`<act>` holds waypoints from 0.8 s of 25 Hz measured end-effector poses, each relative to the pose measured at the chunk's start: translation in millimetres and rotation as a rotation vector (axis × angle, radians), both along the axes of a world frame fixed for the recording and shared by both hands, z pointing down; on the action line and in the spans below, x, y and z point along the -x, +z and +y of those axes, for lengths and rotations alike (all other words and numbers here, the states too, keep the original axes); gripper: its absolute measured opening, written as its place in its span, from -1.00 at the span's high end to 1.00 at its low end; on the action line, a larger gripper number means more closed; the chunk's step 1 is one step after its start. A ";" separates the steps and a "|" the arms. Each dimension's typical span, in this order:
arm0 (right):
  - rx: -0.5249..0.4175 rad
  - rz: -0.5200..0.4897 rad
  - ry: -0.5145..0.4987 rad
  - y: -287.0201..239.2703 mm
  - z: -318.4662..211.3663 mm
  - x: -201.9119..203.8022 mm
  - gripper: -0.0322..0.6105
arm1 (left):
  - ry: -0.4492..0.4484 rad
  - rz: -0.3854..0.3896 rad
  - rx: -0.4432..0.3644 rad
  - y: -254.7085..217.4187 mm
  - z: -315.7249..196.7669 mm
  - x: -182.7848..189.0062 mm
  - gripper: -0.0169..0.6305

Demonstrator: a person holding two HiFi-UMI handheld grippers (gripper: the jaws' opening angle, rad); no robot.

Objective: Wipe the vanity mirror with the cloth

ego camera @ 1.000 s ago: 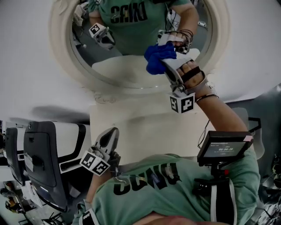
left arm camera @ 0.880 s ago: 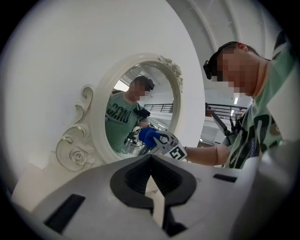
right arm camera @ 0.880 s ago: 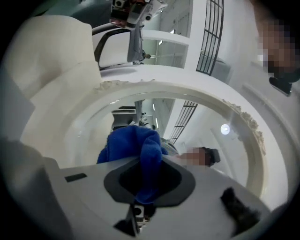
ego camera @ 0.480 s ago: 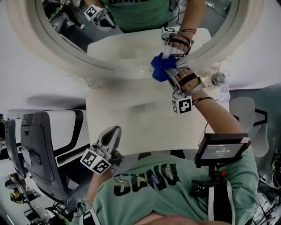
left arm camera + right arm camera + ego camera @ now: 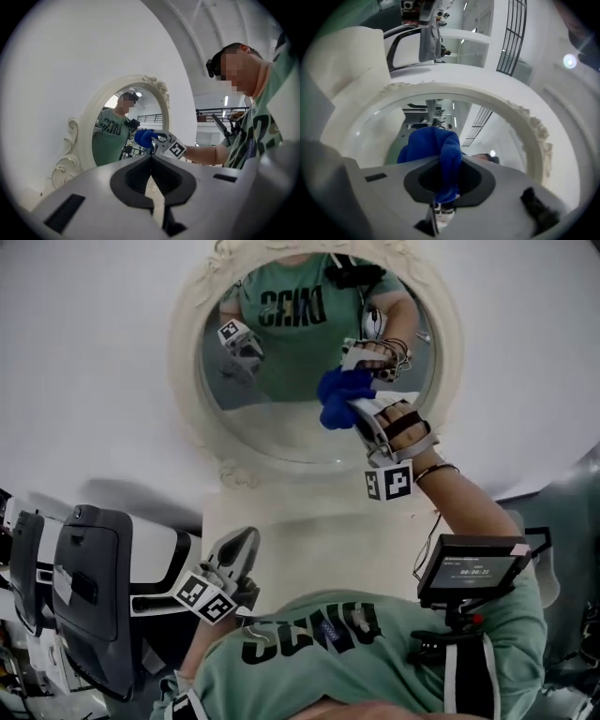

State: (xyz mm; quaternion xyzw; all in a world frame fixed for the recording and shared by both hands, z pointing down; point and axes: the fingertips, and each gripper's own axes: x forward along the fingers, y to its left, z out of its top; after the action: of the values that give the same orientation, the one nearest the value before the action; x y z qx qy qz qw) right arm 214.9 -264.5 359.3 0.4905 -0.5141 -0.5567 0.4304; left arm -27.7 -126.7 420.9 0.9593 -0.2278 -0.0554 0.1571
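Cloth (image 5: 339, 397) clenched in right gripper (image 5: 353, 405) against vanity mirror (image 5: 279, 432); left gripper (image 5: 238, 540) closed, empty, near grey chair (image 5: 94, 587).

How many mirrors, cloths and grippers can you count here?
round cream-framed vanity mirror: 1
blue cloth: 1
grey hand-held grippers: 2, the left gripper and the right gripper
total: 4
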 end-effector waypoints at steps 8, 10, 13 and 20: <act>-0.330 0.041 0.099 -209.2 -5.4 -36.8 0.75 | -0.023 0.080 -0.145 -42.1 -16.0 2.9 0.92; -0.346 0.045 0.123 -227.4 -8.6 -40.6 0.75 | -0.031 0.085 -0.147 -42.9 -15.7 4.8 0.92; -0.356 0.069 0.145 -238.3 -12.5 -42.2 0.75 | -0.036 0.091 -0.152 -45.2 -15.1 5.8 0.92; -0.367 0.035 0.115 -235.7 -10.3 -41.0 0.75 | -0.032 0.081 -0.152 -43.0 -19.4 5.4 0.92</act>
State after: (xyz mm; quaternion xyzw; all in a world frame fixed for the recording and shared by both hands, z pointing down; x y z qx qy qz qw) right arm 256.0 -274.8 123.6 0.5794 -0.3675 -0.6241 0.3738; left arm -33.1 -146.1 377.9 0.9617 -0.2318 -0.1139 0.0922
